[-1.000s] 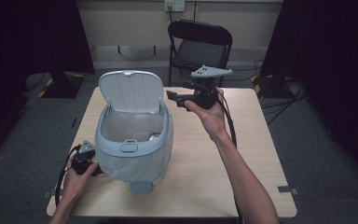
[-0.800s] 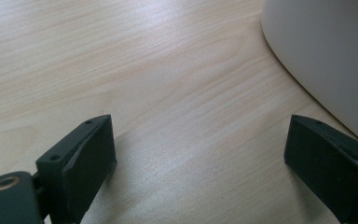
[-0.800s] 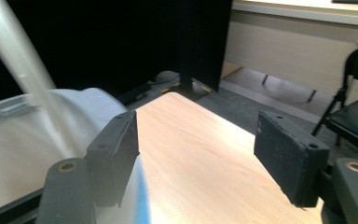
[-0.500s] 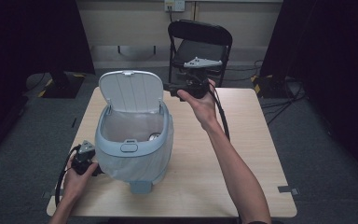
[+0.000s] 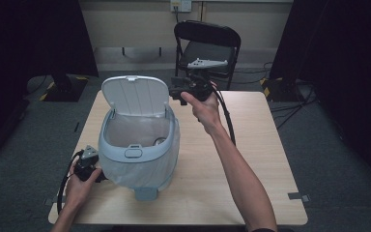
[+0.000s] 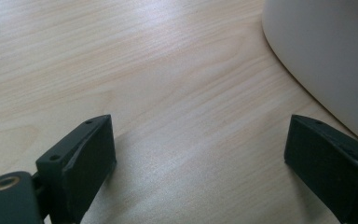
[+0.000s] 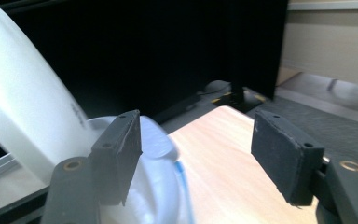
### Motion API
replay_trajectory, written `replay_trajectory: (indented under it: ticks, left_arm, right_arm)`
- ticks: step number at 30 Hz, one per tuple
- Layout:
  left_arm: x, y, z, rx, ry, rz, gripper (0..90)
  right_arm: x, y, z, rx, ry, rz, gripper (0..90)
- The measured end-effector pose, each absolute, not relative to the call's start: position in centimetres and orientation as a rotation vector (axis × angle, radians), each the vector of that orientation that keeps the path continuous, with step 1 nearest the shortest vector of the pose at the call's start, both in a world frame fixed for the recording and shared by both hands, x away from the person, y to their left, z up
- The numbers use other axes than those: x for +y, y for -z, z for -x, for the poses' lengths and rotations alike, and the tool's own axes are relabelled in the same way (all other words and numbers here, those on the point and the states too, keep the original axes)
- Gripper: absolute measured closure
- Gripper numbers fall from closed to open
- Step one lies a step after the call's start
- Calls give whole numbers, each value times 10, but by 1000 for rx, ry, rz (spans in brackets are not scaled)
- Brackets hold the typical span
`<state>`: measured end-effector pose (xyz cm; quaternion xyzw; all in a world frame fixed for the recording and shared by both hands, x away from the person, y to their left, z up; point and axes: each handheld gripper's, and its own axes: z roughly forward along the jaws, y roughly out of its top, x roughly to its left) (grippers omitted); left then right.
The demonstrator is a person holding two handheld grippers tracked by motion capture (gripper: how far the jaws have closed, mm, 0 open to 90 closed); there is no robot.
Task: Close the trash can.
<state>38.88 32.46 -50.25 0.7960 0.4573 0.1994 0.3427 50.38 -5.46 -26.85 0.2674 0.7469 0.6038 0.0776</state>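
1. A square table (image 5: pixel 251 159) with a pale wood-grain top stands on a grey floor (image 5: pixel 338 145).
2. A light blue-grey bin (image 5: pixel 140 154) with a white liner stands on the table's left half, its lid (image 5: pixel 134 95) raised upright at the far side.
3. The left gripper (image 5: pixel 86 166) rests low at the table's near left edge, just beside the bin's wall.
4. The right half of the tabletop shows bare wood.

Left gripper (image 5: pixel 88 162) low, jaws apart; right gripper (image 5: pixel 176 90) raised, jaws apart.
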Motion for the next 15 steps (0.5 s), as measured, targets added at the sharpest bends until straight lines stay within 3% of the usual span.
replay_trajectory:
  ticks: [15]
  left_arm:
    - [324,503,-388,1194,-513,-2063,81]
  right_arm:
    - [-46,268,-458,2349,-1703,-675,308]
